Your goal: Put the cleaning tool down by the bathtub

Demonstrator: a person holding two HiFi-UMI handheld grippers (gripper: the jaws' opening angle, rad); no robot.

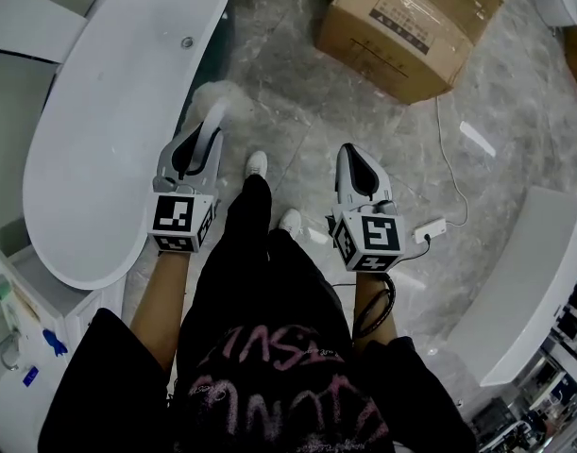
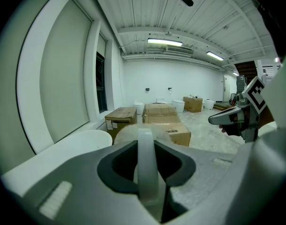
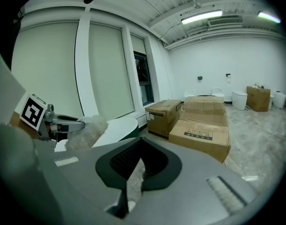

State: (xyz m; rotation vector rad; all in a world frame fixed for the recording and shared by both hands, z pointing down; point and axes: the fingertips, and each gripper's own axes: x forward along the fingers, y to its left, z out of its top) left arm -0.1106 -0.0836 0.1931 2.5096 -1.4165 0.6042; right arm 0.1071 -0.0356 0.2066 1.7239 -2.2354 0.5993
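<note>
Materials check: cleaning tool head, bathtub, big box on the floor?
Cleaning tool head: soft white fluff, probably microfibre or wool, going by its fuzzy outline. Bathtub: smooth, seamless white, likely acrylic or ceramic; can't tell which. Box: matte brown cardboard with a printed label.

Counted on site: two grippers, namely the left gripper (image 1: 211, 128) and the right gripper (image 1: 350, 152), each carrying one marker cube (image 1: 182, 221); one cleaning tool (image 1: 218, 99); one oval bathtub (image 1: 109, 130); four cardboard boxes (image 2: 160, 112), three grouped and one far back (image 2: 193, 103); two white shoes (image 1: 257, 163); two lit ceiling lights (image 2: 165, 41).
</note>
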